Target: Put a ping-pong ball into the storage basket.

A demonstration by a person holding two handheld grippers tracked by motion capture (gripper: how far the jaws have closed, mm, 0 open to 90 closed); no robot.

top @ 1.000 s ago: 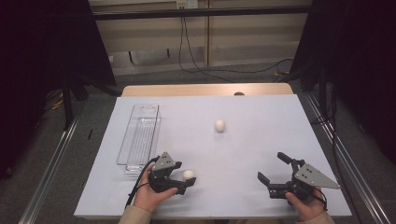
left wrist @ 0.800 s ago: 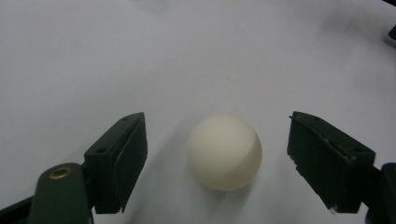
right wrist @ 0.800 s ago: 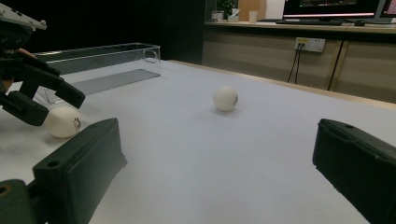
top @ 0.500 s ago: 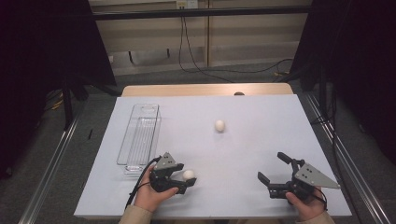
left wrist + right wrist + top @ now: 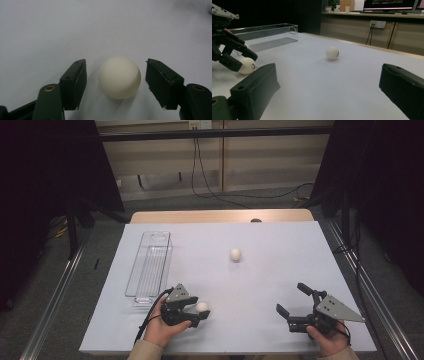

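A white ball (image 5: 119, 77) lies on the white table between the two jaws of my left gripper (image 5: 116, 62), with a gap on each side, so the gripper is open around it without touching. From above, this ball (image 5: 202, 307) and the left gripper (image 5: 198, 313) are near the front left. A second white ball (image 5: 235, 254) rests alone mid-table, also the farther ball (image 5: 332, 53) in the right gripper view. My right gripper (image 5: 291, 298) stands open at the front right, its jaws wide apart with nothing between them.
A long clear plastic tray (image 5: 150, 265) lies lengthwise on the left side of the table, just beyond the left hand. The white sheet (image 5: 280, 245) covers the tabletop; a wooden strip shows along its far edge. Metal rails run beside both sides.
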